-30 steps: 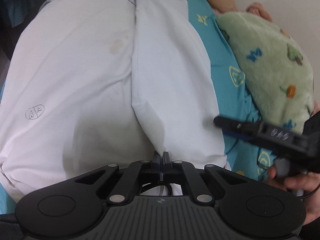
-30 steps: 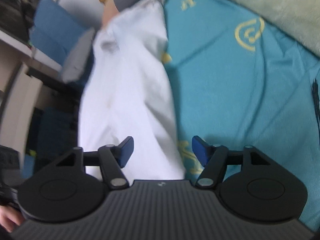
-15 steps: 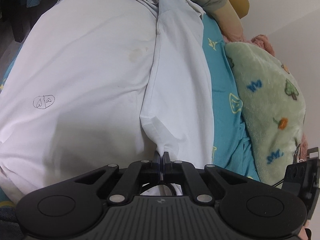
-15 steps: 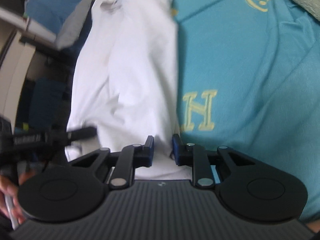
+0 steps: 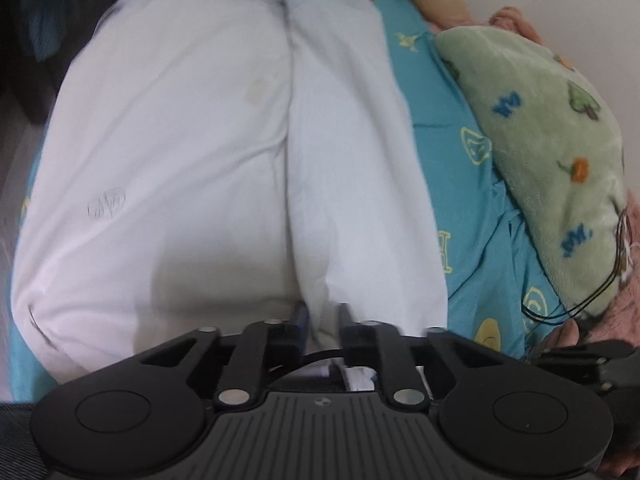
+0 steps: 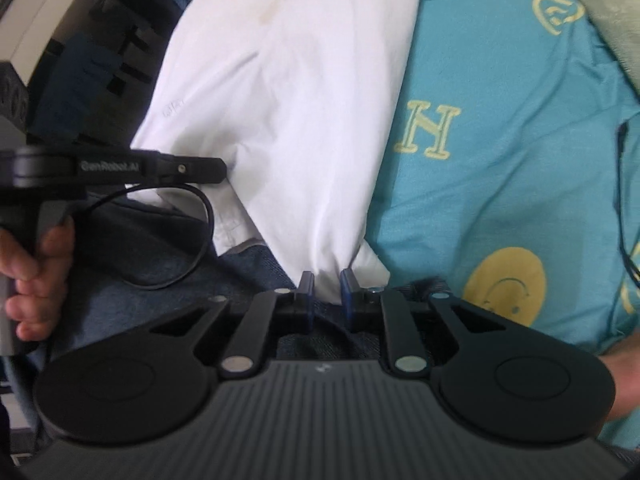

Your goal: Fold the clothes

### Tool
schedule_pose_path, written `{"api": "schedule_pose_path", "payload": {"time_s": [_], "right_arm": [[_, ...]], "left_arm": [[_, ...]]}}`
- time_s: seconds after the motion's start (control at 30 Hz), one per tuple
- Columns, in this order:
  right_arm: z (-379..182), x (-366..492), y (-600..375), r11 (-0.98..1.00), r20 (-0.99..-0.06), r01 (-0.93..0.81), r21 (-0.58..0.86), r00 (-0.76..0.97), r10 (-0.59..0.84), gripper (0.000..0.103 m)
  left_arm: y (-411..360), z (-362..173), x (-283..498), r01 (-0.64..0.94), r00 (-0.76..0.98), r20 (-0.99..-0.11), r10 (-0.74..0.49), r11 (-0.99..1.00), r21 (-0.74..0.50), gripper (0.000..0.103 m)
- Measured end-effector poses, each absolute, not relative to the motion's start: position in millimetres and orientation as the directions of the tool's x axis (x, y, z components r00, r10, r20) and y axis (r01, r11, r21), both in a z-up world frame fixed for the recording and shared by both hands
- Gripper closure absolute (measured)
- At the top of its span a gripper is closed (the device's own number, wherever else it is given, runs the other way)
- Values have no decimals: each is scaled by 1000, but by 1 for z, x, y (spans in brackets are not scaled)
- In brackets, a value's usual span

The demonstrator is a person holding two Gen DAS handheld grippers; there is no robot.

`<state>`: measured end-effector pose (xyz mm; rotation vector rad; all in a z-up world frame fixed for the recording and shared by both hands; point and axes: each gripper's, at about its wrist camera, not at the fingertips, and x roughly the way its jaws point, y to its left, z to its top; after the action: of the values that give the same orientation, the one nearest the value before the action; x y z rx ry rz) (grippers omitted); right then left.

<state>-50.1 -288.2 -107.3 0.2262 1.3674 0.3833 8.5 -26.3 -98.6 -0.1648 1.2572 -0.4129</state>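
Two grippers swap roles at the white shirt's (image 6: 288, 92) bottom-centre hem on my teal sheet (image 6: 520, 184): left gripper (image 5: 322, 316) opening off it, right gripper (image 6: 328, 280) closing narrow onto it, handover underway.

One white garment (image 5: 180, 152) lies on one turquoise bedsheet (image 6: 500, 184), beside one green fleece blanket (image 5: 552, 152) at the sheet's far edge. Two grippers show: a left gripper (image 5: 322, 316) and a right gripper (image 6: 327, 284). One hand (image 6: 36, 264) and one black cable (image 6: 200, 216) are visible.
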Motion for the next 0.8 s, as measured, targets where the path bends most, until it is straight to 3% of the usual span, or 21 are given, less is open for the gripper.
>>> {"api": "schedule_pose_path", "payload": {"time_s": [0.1,0.17,0.23,0.27,0.4,0.57,0.8], "right_arm": [[-90,-53,-308,919,-885,-84,385,250,393,78],[-76,-47,-330,914,-859,-60,401,321,398,50],[-60,-36,-340,912,-820,-65,405,415,394,33],[-53,-29,-341,920,-804,-71,387,463,374,29],[-34,7,-341,941,-758,-96,324,568,319,29],[-34,73,-302,965,-739,-204,166,622,259,29],[-56,199,-195,904,-759,-417,94,558,336,29]], "left_arm": [[-33,-77,8,268,350,-857,-378,917,-295,35],[-38,-61,15,286,429,-829,-358,925,-251,25],[-43,-47,27,286,488,-799,-352,929,-234,19],[-45,-41,35,275,507,-786,-354,931,-242,18],[-45,-27,56,263,621,-704,-346,937,-229,1],[-19,-40,61,229,669,-677,-306,952,-204,1],[35,-69,73,101,663,-699,-267,957,-270,2]]}}
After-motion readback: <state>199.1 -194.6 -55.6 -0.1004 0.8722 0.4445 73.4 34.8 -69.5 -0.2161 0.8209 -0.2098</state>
